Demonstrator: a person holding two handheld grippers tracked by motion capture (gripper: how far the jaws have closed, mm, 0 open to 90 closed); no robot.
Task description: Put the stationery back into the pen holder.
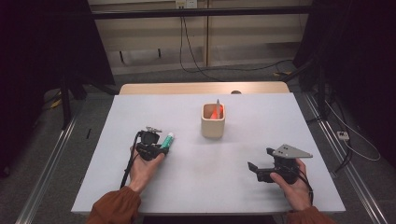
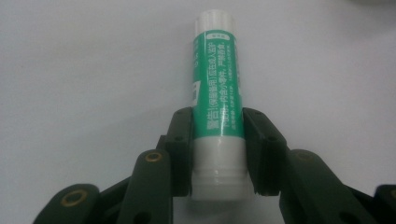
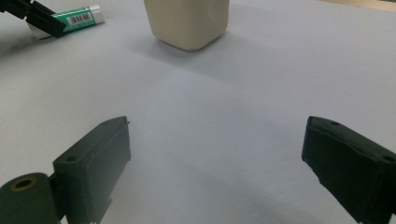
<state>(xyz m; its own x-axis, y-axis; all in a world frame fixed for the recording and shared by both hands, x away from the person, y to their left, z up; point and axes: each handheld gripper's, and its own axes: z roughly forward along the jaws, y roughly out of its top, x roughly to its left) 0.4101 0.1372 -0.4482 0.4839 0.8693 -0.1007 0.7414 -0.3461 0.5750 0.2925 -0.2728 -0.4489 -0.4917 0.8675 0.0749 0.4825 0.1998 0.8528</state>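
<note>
Left gripper (image 2: 218, 154) clamps the glue stick (image 2: 218, 100) low at its base, left of the cup (image 1: 213, 122); lifting may tip it loose.

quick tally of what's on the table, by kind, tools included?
Glue stick, green and white, lying on the table: 1
Beige holder cup: 1
Items standing in the cup, orange and grey: 2
Handheld tools, left tool and right tool: 2
Total: 6
</note>
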